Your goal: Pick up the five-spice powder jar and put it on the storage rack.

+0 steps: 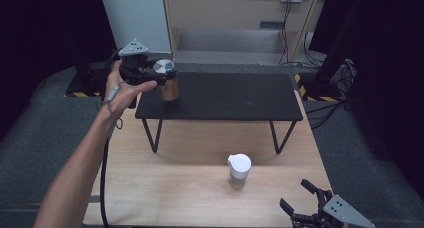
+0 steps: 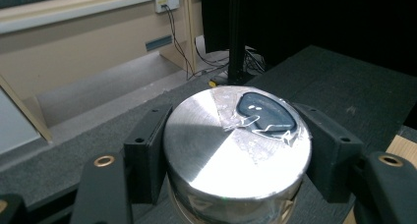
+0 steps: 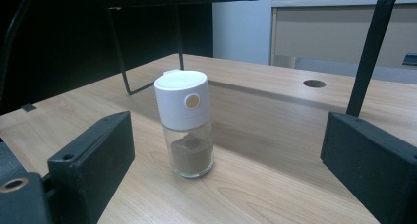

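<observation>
My left hand-held gripper [image 1: 162, 77] is clamped on a jar with a silver metal lid [image 2: 236, 145], one black jaw pressing each side of it just under the lid. In the high view I hold that jar at the left end of the black raised shelf [image 1: 225, 95], over its near-left corner; I cannot tell whether its base touches the shelf top. The lid is round and brushed, with a dark flip tab under a piece of clear film [image 2: 265, 117] on its far half. My right hand-held gripper [image 1: 300, 200] sits low at the near right corner of the wooden worktop [image 1: 165, 183], its jaws spread wide with nothing between the pads. Straight ahead of it in the right gripper view stands a small glass shaker with a white cap [image 3: 186, 123], upright on the worktop in front of the shelf's legs, with brown powder in its bottom. The shaker is apart from both jaws, and well apart from the jar.
</observation>
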